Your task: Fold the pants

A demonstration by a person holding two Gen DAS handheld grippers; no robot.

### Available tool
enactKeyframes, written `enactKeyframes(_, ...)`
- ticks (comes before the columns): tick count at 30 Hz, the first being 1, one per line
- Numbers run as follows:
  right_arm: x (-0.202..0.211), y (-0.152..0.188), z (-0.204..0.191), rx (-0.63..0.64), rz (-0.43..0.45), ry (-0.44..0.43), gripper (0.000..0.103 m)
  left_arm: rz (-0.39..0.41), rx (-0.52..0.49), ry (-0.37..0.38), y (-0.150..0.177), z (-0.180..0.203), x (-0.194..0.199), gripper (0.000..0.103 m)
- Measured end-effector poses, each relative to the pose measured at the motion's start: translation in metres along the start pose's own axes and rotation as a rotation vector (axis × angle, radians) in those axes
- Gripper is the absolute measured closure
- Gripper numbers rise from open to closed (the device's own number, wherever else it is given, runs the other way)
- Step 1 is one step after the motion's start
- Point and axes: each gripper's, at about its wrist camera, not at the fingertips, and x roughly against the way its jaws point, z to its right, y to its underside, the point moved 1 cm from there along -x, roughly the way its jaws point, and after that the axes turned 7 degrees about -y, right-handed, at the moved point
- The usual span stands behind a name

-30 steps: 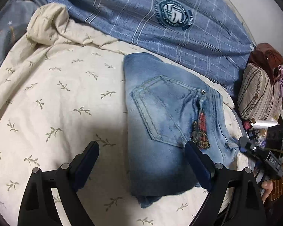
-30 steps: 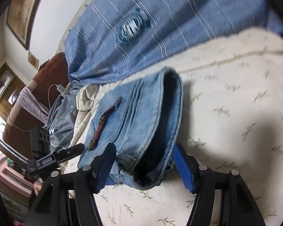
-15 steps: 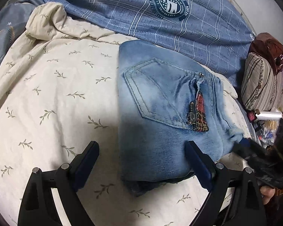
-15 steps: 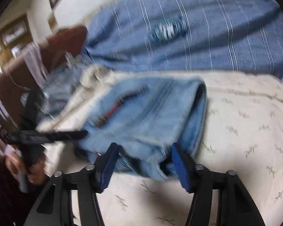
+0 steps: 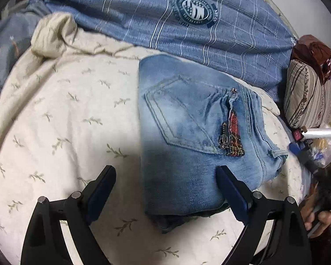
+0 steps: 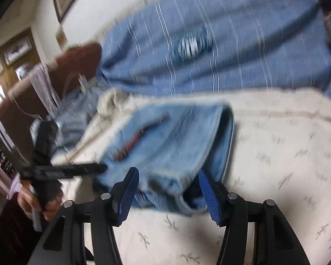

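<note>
Denim in a faded light blue makes up the one pair of pants (image 5: 194, 137), which is seen folded into a compact stack on the cream bedspread (image 5: 61, 119) printed with small leaf sprigs. One back pocket is counted on the top layer, and beside it one red patterned patch with a metal trim is sewn along the seam. Behind the stack one blue striped blanket (image 5: 187, 15) is spread, and a round crest is printed on it; letters ring the crest but cannot be read. One striped pillow (image 5: 309, 97) is seen at the far edge of the bed, with one white roll just below it. The left claw (image 5: 165, 178) is held wide apart and released, its left finger over bare bedspread and its right finger over the near part of the pants; nothing is gripped. The right claw (image 6: 168, 182) is also spread and released, its two blue-padded fingers on either side of the near end of the folded pants (image 6: 176, 137), though contact cannot be judged because that view is blurred.
</note>
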Motion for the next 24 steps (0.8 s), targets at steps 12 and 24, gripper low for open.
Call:
enactKeyframes(12, -0.051, 0.017, -0.018, 0.069, -0.171, 0.074, 0.046, 0.029, -0.084, -0.068, 0.003, 0.009, 0.002, 0.009)
enactKeyframes(24, -0.054, 0.03, -0.02, 0.132, -0.191, 0.159, 0.046, 0.097, -0.169, -0.183, 0.007, 0.022, 0.005, 0.006)
